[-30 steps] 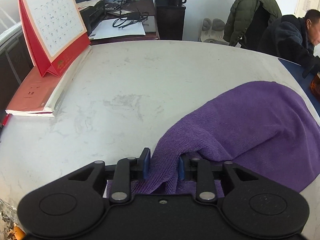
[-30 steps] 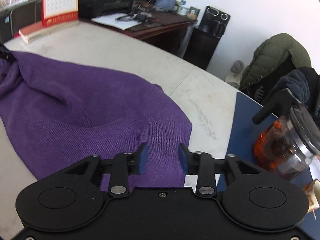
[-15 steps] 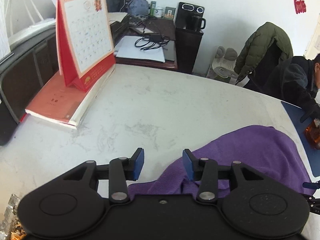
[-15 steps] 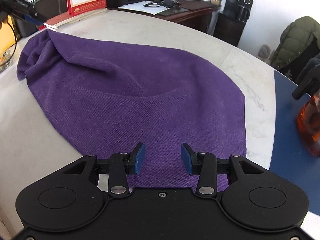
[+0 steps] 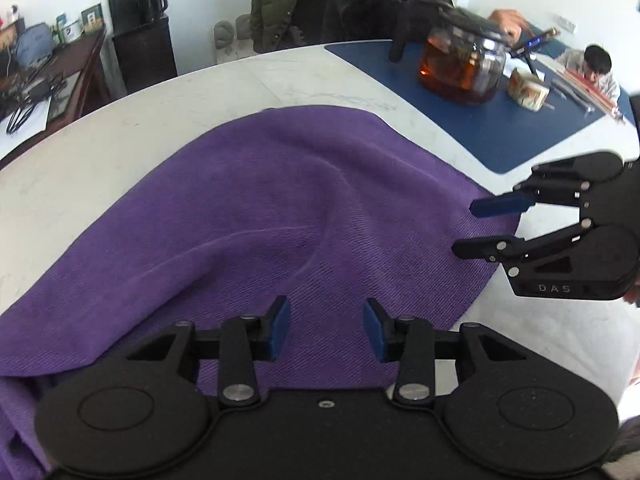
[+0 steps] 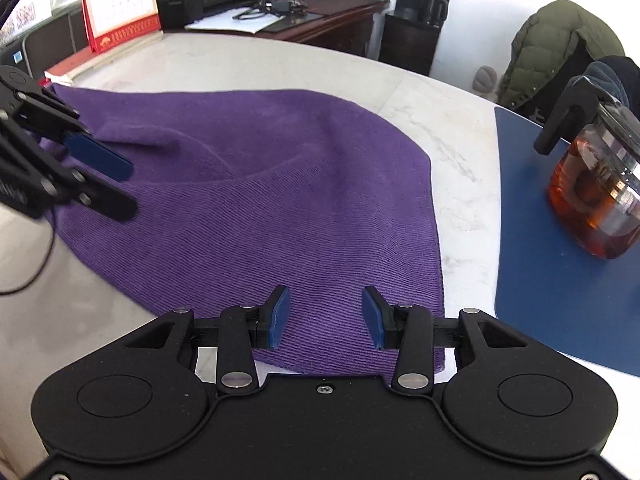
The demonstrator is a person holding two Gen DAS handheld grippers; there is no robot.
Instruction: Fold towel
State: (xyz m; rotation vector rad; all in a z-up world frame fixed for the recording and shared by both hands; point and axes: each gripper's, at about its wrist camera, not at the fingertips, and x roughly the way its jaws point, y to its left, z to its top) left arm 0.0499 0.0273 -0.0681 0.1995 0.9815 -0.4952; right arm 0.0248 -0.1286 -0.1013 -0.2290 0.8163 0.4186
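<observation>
Purple terry cloth covers the middle of the pale marble tabletop (image 6: 248,64): the towel (image 5: 280,208) lies spread out in a single loose layer, with a few soft ridges running across it and one raised fold curving through its centre. Its near edge runs under both sets of tongs, and one corner reaches toward the tabletop edge on the left, close to a red desk calendar (image 6: 118,4) that stands on a flat red book at that edge.

The left gripper (image 5: 326,330) hovers over the near part of the towel, its blue pads parted to a middling gap with nothing pinched between them; the cloth shows flat and free in the gap. Its jaws have just been opening, and the towel is not caught in them. In the right wrist view this same tool appears at the left side, blurred, above the towel's far left corner.

The right gripper (image 6: 326,318) hangs above the towel's near right corner, its pads likewise set a moderate way apart and gripping nothing. I cannot tell whether either tool's fingertips touch the cloth.

Toward the right edge of the tabletop lies a dark blue mat (image 6: 560,280), well apart from the towel, with a glass teapot (image 6: 596,188) of amber tea standing on it. A person in a dark jacket (image 5: 376,4) sits at the far side.
</observation>
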